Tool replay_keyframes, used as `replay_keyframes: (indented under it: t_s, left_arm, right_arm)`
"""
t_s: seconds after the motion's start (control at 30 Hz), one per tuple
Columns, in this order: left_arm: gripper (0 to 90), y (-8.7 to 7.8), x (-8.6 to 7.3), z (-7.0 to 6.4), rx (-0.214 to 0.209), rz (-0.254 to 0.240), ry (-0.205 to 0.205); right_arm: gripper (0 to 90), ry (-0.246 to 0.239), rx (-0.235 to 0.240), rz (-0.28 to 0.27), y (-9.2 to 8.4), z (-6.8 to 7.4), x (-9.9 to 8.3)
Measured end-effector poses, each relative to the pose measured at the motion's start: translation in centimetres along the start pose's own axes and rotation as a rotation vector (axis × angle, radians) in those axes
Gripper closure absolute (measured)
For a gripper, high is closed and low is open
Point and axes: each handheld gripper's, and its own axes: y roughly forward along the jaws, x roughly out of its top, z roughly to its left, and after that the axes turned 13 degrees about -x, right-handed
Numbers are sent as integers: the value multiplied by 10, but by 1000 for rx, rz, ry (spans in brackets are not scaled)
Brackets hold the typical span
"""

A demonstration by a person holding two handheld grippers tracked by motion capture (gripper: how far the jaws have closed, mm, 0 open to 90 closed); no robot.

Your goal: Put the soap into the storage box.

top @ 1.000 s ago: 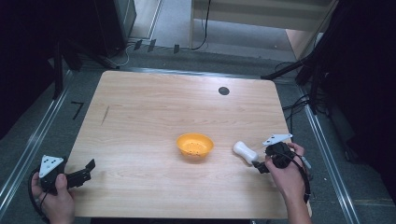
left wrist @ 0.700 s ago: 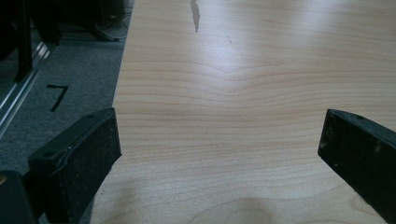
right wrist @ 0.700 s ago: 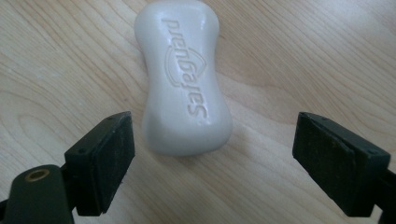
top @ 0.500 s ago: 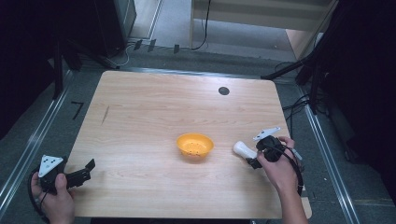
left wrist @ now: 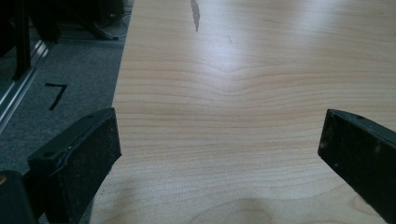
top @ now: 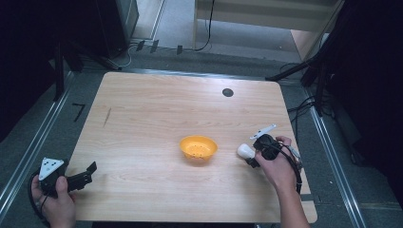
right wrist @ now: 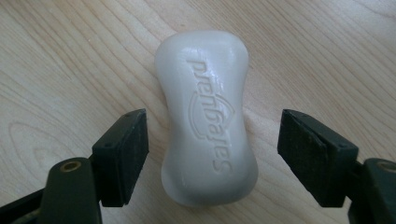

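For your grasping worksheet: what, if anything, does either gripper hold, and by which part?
Nothing yet. The right gripper jaws, just closing, flank the white moulded soap bar without touching; the left gripper is open.

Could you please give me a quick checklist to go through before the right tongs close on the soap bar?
1. Soap bar lies between the right tongs: ok.
2. Pads press on the bar: not ok; the jaws have just been closing, gaps remain on both sides.
3. Bar lies flat on the table: ok.
4. Orange bowl stands apart from the bar: ok.
5. Left tongs open, holding nothing: ok.
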Motion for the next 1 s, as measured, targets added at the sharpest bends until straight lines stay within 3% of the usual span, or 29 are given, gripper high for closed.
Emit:
replay_keyframes:
  t_s: [0.73, 1.0]
  left_arm:
    - [0, 0, 0, 0, -2, 2, -2]
    - [0, 0, 0, 0, -1, 3, -1]
  right_arm:
    - [473, -26, 26, 79, 19, 4, 12]
    - [503, -25, 49, 68, 19, 3, 11]
